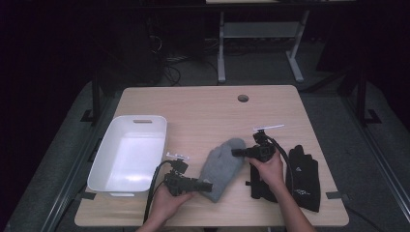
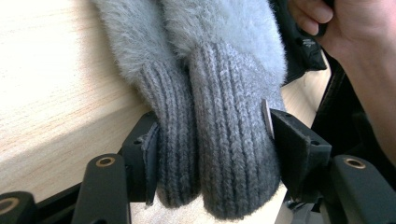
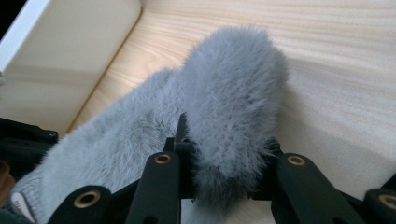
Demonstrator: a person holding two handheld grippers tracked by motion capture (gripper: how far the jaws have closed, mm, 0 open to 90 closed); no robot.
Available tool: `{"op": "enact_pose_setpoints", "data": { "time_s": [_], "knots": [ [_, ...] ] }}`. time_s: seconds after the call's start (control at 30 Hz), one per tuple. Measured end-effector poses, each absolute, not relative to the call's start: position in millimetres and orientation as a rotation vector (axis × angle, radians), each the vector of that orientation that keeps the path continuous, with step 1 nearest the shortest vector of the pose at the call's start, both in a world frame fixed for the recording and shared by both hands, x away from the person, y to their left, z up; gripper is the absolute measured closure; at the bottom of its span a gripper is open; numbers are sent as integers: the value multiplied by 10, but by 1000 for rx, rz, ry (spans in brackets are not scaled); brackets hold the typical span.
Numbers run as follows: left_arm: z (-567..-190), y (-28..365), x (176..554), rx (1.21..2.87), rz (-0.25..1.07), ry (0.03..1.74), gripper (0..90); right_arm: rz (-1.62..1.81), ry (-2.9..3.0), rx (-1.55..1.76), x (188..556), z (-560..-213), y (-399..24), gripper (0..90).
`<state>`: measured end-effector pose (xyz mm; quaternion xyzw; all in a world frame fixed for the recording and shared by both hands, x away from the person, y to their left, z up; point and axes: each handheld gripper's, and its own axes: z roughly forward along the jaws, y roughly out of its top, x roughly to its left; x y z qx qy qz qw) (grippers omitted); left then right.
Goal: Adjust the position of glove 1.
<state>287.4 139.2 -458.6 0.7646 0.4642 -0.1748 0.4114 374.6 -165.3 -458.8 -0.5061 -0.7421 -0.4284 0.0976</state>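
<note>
Both tools, left tool (image 2: 212, 140), right tool (image 3: 229, 172), apparently clamp grey mittens (image 1: 223, 166).

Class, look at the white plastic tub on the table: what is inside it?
The white plastic tub shows a bare white floor with nothing lying in it. The strip just inside its near wall is hidden by the rim, so that part cannot be checked.

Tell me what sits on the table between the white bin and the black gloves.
In the high view, the grey mittens lie between white bin and black gloves, with both grippers clamped on them.
</note>
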Motion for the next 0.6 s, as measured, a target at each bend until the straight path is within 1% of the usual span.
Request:
{"op": "enact_pose_setpoints", "data": {
  "time_s": [0.3,0.6],
  "knots": [
    [-4544,1367,2870,1923,-444,1136,421,-1315,-2175,-1498,3745,-4458,-1677,708],
    [-4445,1336,2861,1936,-416,1103,421,-1327,-2170,-1500,3747,-4299,-1694,710]
  ]
}}
